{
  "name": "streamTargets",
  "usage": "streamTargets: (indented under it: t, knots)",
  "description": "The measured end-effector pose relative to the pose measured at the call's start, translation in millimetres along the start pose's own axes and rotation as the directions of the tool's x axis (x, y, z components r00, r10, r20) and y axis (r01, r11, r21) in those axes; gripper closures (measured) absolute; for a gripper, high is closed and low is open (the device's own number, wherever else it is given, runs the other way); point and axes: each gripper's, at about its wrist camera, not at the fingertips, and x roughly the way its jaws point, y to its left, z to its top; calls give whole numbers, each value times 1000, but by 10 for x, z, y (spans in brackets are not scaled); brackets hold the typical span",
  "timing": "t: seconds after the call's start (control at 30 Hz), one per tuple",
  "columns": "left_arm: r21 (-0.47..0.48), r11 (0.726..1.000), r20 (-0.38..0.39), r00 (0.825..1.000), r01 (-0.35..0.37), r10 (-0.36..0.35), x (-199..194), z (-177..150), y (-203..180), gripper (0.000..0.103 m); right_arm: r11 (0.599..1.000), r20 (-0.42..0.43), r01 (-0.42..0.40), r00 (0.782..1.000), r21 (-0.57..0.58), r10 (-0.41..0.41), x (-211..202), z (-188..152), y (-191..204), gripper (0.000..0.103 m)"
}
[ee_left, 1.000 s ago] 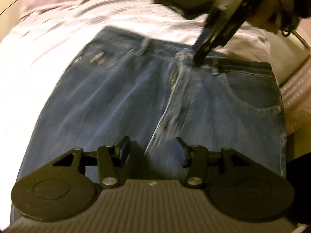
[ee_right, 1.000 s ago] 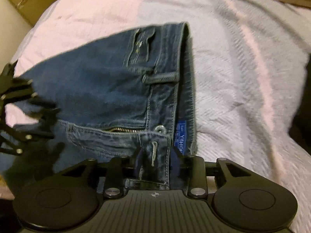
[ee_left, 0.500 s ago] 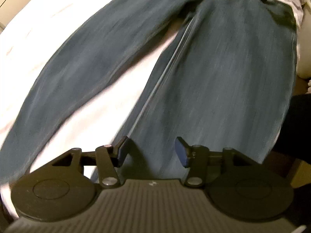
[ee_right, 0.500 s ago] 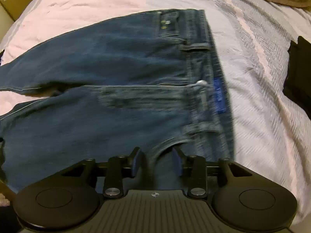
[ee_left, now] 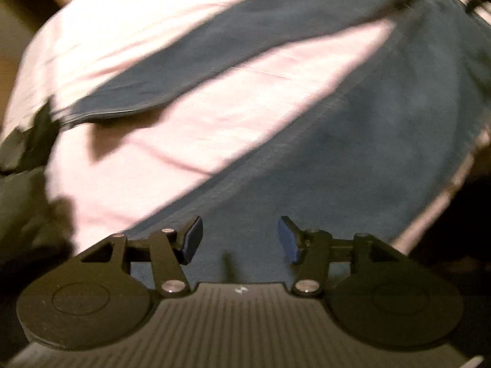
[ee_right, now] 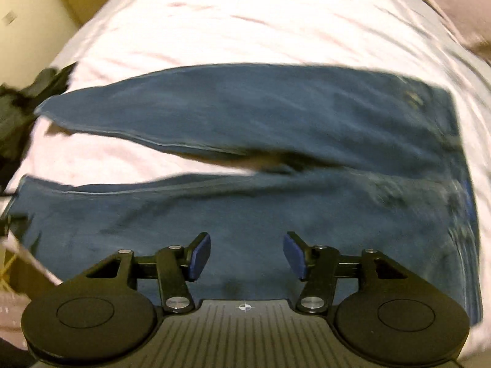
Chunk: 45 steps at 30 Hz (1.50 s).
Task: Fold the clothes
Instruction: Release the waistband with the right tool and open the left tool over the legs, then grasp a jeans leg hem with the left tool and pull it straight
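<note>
Where the pale pink and white bedspread [ee_right: 245, 24] fills most of both views, the blue jeans [ee_right: 276, 214] lie spread flat on top of it, and everything else sits around those jeans. From the right wrist camera the jeans run sideways: the waistband end lies at the right, and the two legs reach out to the left with a narrow wedge of bedspread showing between them. The farther leg [ee_right: 184, 113] lies apart from the nearer leg [ee_right: 122, 214] except where they join toward the waist. From the left wrist camera the same jeans [ee_left: 353, 153] appear blurred, the legs splitting into a V with bedspread [ee_left: 214, 113] between them.

A dark heap of cloth [ee_right: 15, 116] sits just beyond the leg ends, at the left edge of the bed; the left wrist view shows it too [ee_left: 21, 190], near the hem of the farther leg. What garment it is cannot be told.

Over the nearer leg, the right gripper [ee_right: 247, 256] hangs with its blue pads spread wide and nothing between them. The left gripper [ee_left: 240, 243] is also released, jaws wide apart, empty, above the denim of the nearer leg. Whether either touches the fabric cannot be told.
</note>
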Motion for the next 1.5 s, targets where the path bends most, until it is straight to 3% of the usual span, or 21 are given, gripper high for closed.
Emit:
streamTargets:
  t: [0.13, 0.2, 0.33, 0.47, 0.57, 0.63, 0.7, 0.73, 0.8, 0.83, 0.9, 0.93, 0.97, 1.0, 1.03, 1.07, 1.17, 1.23, 1.4, 1.43, 1.5]
  knots:
    - [91, 985, 30, 989, -148, 146, 17, 154, 290, 42, 994, 14, -58, 998, -93, 59, 189, 287, 341, 45]
    - [124, 979, 71, 985, -165, 157, 54, 193, 507, 37, 986, 27, -75, 996, -146, 80, 258, 437, 544, 45]
    - [-41, 996, 93, 992, -75, 79, 204, 576, 1219, 37, 978, 52, -90, 993, -188, 102, 333, 649, 963, 44]
    - [-247, 967, 101, 994, 67, -43, 465, 913, 1991, 34, 975, 52, -67, 995, -210, 80, 512, 783, 1408, 42]
    - [-400, 897, 46, 981, 190, -187, 846, 1121, 2545, 34, 983, 39, -10, 999, -182, 17, 694, 824, 1683, 41]
    - [-473, 845, -20, 955, 252, -296, 1143, 1208, 2771, 34, 994, 25, 4, 1000, -109, -2, 799, 845, 1866, 41]
    - [-524, 798, -54, 924, 297, -379, 1402, 1248, 2885, 36, 997, 0, -8, 1000, -71, 8, 895, 851, 2012, 41]
    - [-558, 761, -53, 901, 332, -431, 1531, 1255, 2929, 37, 997, -6, -7, 1000, -79, 7, 923, 874, 2083, 41]
    - [-621, 677, -27, 852, 395, -522, 1703, 1261, 2979, 54, 996, -16, -6, 1000, -94, 5, 979, 922, 2223, 41]
    - [-632, 654, -17, 836, 415, -548, 1747, 1275, 2981, 62, 995, -22, -6, 1000, -102, 4, 1007, 945, 2294, 41]
    - [-592, 683, 9, 851, 428, -526, 1708, 1328, 2967, 83, 993, -32, -5, 999, -117, 1, 1063, 992, 2434, 41]
    - [-524, 741, 45, 882, 421, -469, 1589, 1375, 2937, 83, 992, -38, -5, 999, -124, 0, 1091, 1016, 2505, 41]
    - [-405, 830, 123, 922, 383, -366, 1366, 1423, 2859, 87, 991, -43, -4, 999, -132, -1, 1119, 1039, 2575, 41]
    - [-244, 917, 219, 939, 315, -264, 1093, 1443, 2717, 88, 990, -47, -3, 999, -138, -3, 1144, 1063, 2639, 41]
    - [-118, 960, 269, 939, 252, -214, 917, 1433, 2587, 87, 992, -38, 2, 999, -128, -7, 1131, 1092, 2633, 41]
    - [-89, 970, 271, 942, 227, -195, 848, 1408, 2521, 87, 993, -29, 7, 1000, -118, -10, 1119, 1121, 2627, 41]
    - [-238, 937, 73, 967, 256, -245, 1120, 1339, 2563, 77, 995, -21, 20, 1000, -101, -22, 1091, 1167, 2625, 41]
    - [-290, 928, -55, 963, 236, -262, 1317, 1283, 2576, 78, 995, -21, 28, 999, -93, -30, 1076, 1186, 2628, 41]
    - [-368, 887, -75, 942, 279, -327, 1371, 1265, 2662, 75, 996, -32, 50, 998, -75, -52, 1042, 1172, 2628, 40]
    - [-410, 858, -49, 932, 309, -359, 1399, 1271, 2720, 75, 996, -38, 53, 998, -66, -56, 1040, 1146, 2617, 40]
    - [-492, 790, 9, 910, 365, -415, 1502, 1299, 2872, 64, 997, -44, 62, 997, -48, -64, 1028, 1091, 2604, 40]
